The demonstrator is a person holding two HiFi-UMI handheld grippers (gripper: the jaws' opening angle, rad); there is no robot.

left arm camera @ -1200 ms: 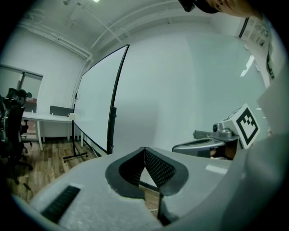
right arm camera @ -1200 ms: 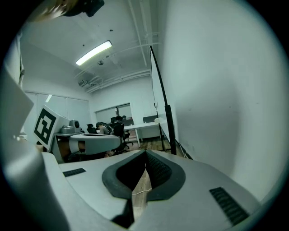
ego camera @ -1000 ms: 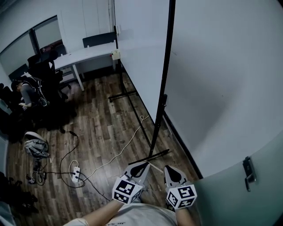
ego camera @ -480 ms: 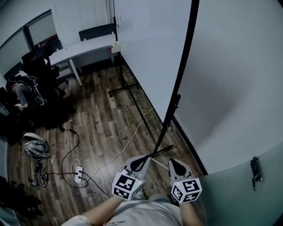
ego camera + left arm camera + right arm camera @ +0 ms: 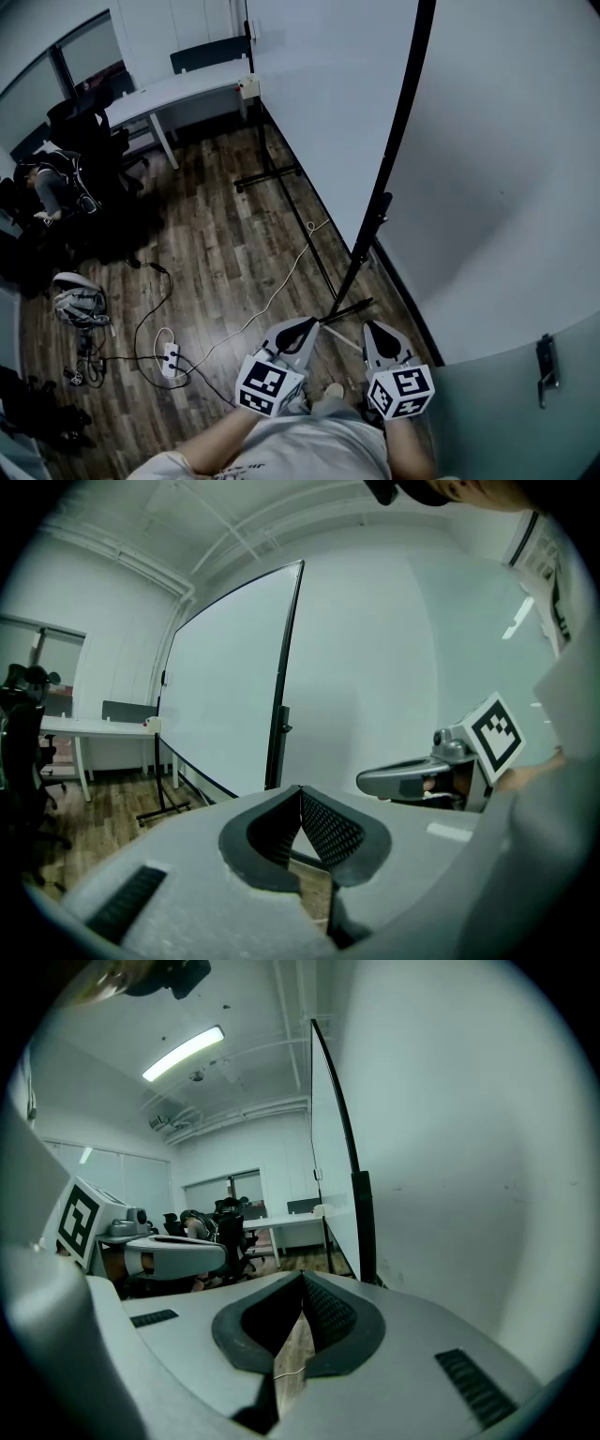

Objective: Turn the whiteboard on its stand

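The whiteboard (image 5: 323,94) stands upright on a black stand, edge-on to me, with its black side post (image 5: 394,159) running down to the foot bar (image 5: 345,309) on the wood floor. Both grippers hang low in front of me, just short of that foot. My left gripper (image 5: 307,328) is shut with nothing in it, its tip pointing at the foot bar. My right gripper (image 5: 377,330) is shut and empty too, close to the wall. In the left gripper view the board (image 5: 230,686) and post (image 5: 280,705) rise ahead, and the right gripper (image 5: 364,782) shows beside them.
A white wall (image 5: 506,169) runs close behind the board, and a door with a handle (image 5: 544,370) is at my right. A white cable (image 5: 272,300), a power strip (image 5: 171,356) and a bag (image 5: 80,305) lie on the floor. A desk (image 5: 178,89), chairs and a seated person (image 5: 56,192) are at far left.
In the head view the board's black post has shifted to the right and both grippers have come slightly nearer the stand's foot. Both stay shut.
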